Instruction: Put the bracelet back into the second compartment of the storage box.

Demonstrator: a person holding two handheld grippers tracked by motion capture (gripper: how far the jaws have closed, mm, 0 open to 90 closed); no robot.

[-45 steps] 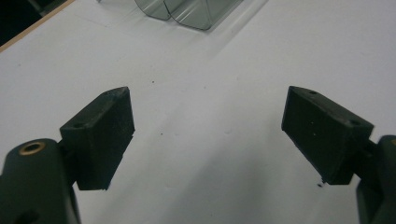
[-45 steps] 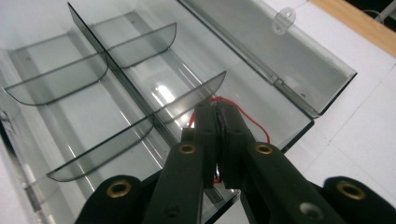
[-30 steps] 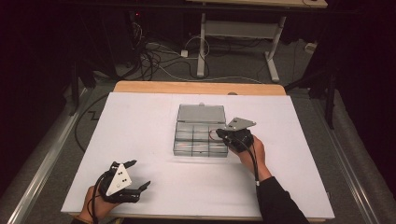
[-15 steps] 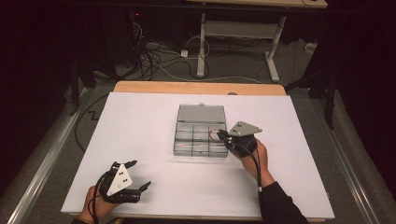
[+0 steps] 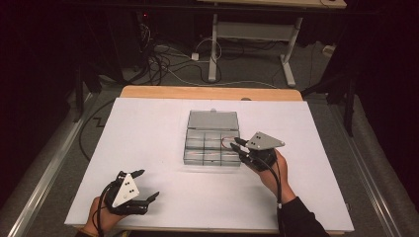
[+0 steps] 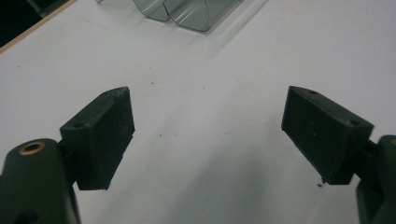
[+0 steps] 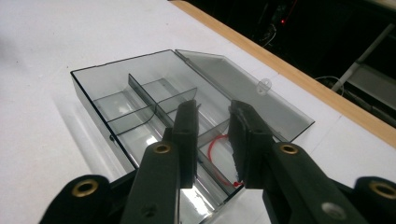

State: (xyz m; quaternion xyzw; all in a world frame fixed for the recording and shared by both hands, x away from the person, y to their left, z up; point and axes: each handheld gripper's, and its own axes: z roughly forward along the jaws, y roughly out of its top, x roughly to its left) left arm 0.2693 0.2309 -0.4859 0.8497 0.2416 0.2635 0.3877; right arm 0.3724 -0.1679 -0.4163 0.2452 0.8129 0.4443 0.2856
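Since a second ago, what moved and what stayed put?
The right gripper drew back from the clear box toward its right edge, and its jaws have just been opening, leaving the red band in a compartment. The left gripper, open, and the box stayed put.

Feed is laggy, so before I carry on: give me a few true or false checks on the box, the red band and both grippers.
1. The clear box has its lid open. True.
2. The red band lies inside a compartment. True.
3. The right gripper is clamped on the band. False: its jaws have just been opening, a gap stands between them and nothing is gripped.
4. The left gripper holds the box. False: it sits open over the white table, apart from the box.
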